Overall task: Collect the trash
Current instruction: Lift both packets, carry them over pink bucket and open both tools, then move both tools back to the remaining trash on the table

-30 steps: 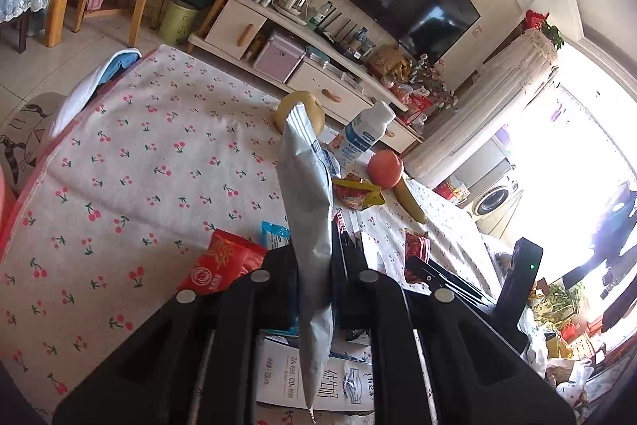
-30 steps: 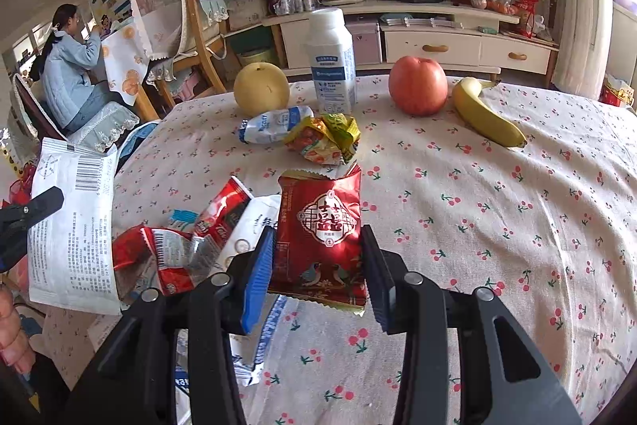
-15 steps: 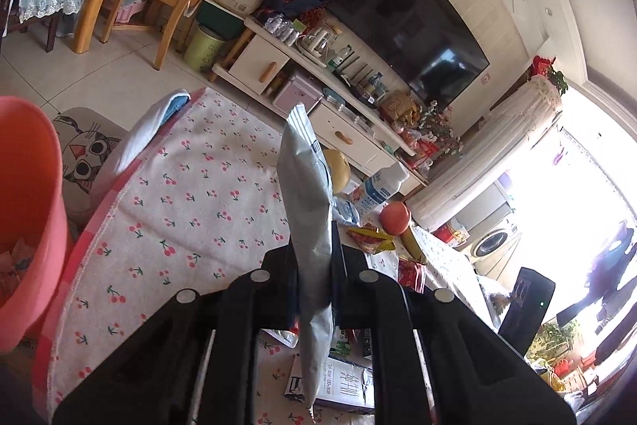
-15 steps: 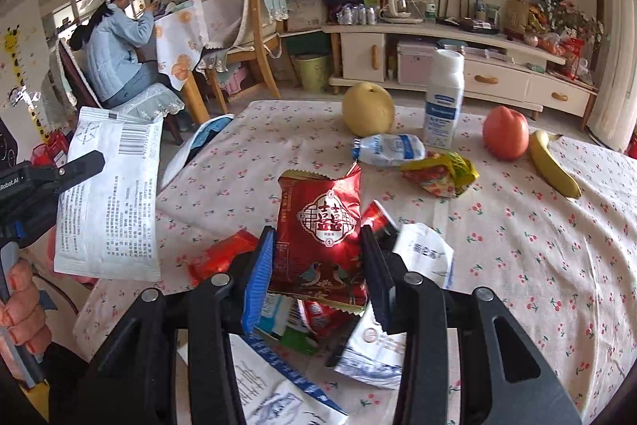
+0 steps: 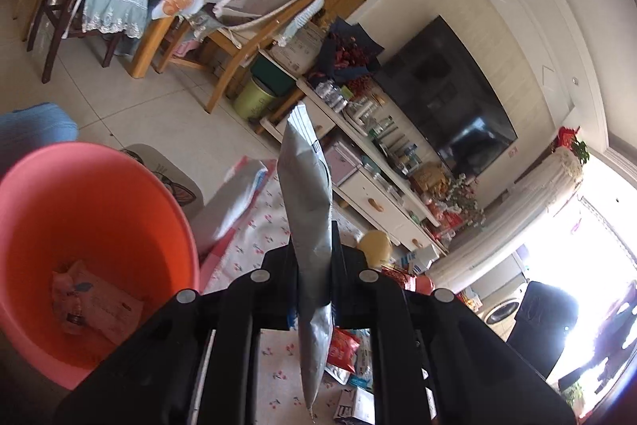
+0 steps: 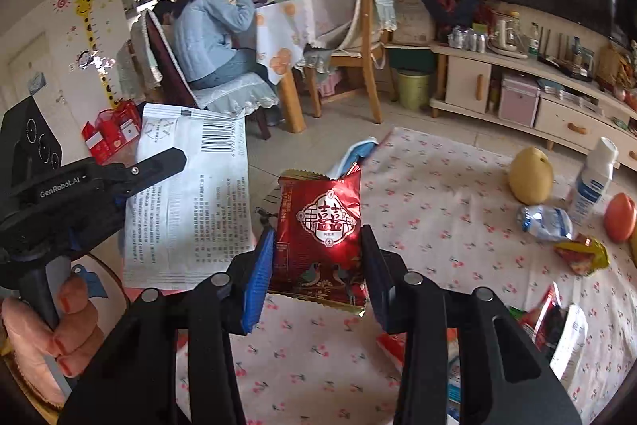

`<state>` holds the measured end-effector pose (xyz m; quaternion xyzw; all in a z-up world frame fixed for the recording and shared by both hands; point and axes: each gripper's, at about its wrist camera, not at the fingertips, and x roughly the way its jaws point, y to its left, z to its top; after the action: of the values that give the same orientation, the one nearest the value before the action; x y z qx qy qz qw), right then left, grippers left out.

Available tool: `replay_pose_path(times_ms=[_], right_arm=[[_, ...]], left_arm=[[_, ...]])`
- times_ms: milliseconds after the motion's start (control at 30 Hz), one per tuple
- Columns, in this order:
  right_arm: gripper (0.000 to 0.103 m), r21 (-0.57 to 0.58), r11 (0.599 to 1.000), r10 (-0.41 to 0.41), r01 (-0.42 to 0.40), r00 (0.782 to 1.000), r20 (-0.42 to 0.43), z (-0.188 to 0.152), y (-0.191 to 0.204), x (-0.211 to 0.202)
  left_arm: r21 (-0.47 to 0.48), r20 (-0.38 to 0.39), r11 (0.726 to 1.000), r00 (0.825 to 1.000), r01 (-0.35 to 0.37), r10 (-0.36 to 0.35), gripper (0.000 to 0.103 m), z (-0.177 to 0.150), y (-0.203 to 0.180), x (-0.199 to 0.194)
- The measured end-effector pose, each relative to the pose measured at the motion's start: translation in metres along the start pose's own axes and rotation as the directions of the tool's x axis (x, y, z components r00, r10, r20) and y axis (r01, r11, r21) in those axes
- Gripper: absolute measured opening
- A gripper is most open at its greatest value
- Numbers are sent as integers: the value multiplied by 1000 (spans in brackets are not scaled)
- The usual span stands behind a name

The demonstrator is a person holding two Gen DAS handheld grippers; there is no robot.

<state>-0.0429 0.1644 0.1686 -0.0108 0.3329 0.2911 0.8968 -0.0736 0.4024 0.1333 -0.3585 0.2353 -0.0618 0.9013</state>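
Trash: silver wrapper (image 5: 308,226) clamped edge-on in left gripper (image 5: 314,265), just right of the pink bin (image 5: 99,194) holding one packet. Red snack bag (image 6: 322,226) gripped upright by right gripper (image 6: 318,265) over cherry-print tablecloth (image 6: 438,194); more wrappers far right.

Tiled floor (image 5: 131,98); wall-mounted TV (image 5: 446,98) above cream cabinet (image 6: 517,94); wooden chair (image 6: 358,66); bright window (image 5: 597,245) right.

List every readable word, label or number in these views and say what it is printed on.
"GenRobot.AI": white lettering on the black left gripper.
White wrapper: barcode and small print, too small to read.
Red foil packet: white emblem and small print, unreadable.
White bottle: label blurred.
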Motion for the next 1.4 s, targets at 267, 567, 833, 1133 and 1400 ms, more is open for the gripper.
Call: replay_pose_path(times_ms=[267, 567, 833, 1133, 1400], right_arm=[[44, -58, 985, 159, -162, 986, -51, 18, 83, 58], [72, -74, 980, 169, -183, 973, -159, -1, 117, 114], [91, -78, 996, 49, -51, 999, -20, -4, 79, 55], [93, -54, 995, -75, 78, 996, 52, -23, 28, -4], [93, -42, 988, -142, 147, 984, 105, -46, -7, -51]], left_arm=[[-123, 109, 961, 959, -247, 261, 14, 31, 61, -35], [-136, 39, 891, 897, -433, 441, 46, 41, 87, -22], [11, 137, 895, 887, -446, 441, 79, 25, 52, -14], [177, 244, 911, 913, -373, 326, 88, 3, 6, -2], [229, 181, 906, 930, -356, 320, 93, -12, -23, 14]])
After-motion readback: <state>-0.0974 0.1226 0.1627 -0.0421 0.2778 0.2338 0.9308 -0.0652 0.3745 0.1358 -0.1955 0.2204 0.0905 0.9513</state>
